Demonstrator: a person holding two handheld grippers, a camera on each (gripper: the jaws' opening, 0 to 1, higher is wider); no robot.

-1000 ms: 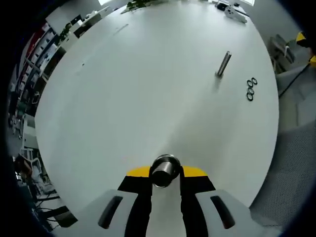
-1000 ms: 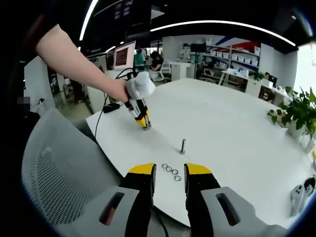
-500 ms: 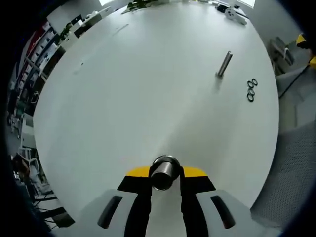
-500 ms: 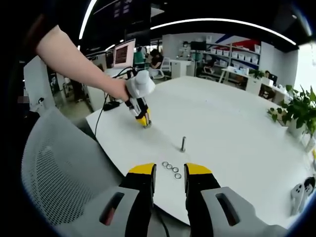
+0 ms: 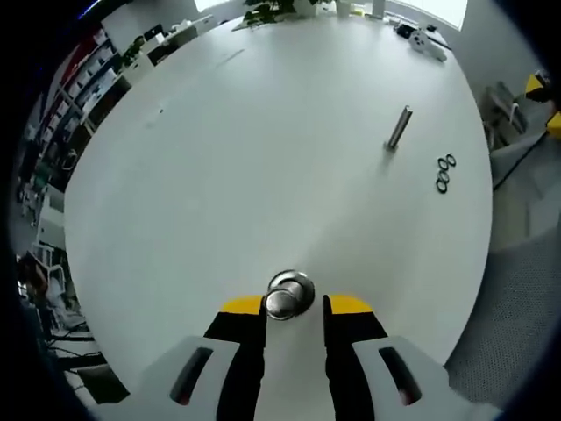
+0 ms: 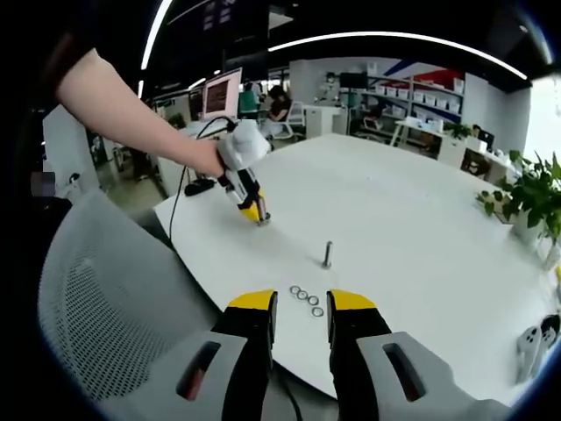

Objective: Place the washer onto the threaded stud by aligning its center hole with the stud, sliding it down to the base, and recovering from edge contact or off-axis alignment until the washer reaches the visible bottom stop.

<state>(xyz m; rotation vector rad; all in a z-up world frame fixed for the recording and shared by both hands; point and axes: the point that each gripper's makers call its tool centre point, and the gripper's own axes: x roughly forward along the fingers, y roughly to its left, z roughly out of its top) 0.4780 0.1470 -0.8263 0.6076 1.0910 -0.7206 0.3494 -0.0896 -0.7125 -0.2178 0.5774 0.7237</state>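
Note:
A short metal cylinder [image 5: 289, 294] stands on the white table [image 5: 263, 149], between the yellow tips of my left gripper [image 5: 293, 307]. The jaws are slightly apart from it, so the gripper is open. The threaded stud [image 5: 399, 129] stands upright far ahead to the right, with a short row of washers [image 5: 445, 173] lying beside it. In the right gripper view, the stud [image 6: 326, 254] rises beyond the washers [image 6: 307, 300], which lie just ahead of my right gripper [image 6: 302, 309]. It is open and holds nothing. A person's hand holds the left gripper [image 6: 254, 210] tip-down on the table.
A grey mesh chair [image 6: 105, 298] sits close to the table's near edge. A white controller [image 6: 529, 342] lies at the right, and a potted plant [image 6: 535, 197] stands beyond it. Desks and shelves fill the room behind.
The left jaws have spread a little off the metal cylinder and the left view has tilted back slightly. The right gripper, stud and washers stay put.

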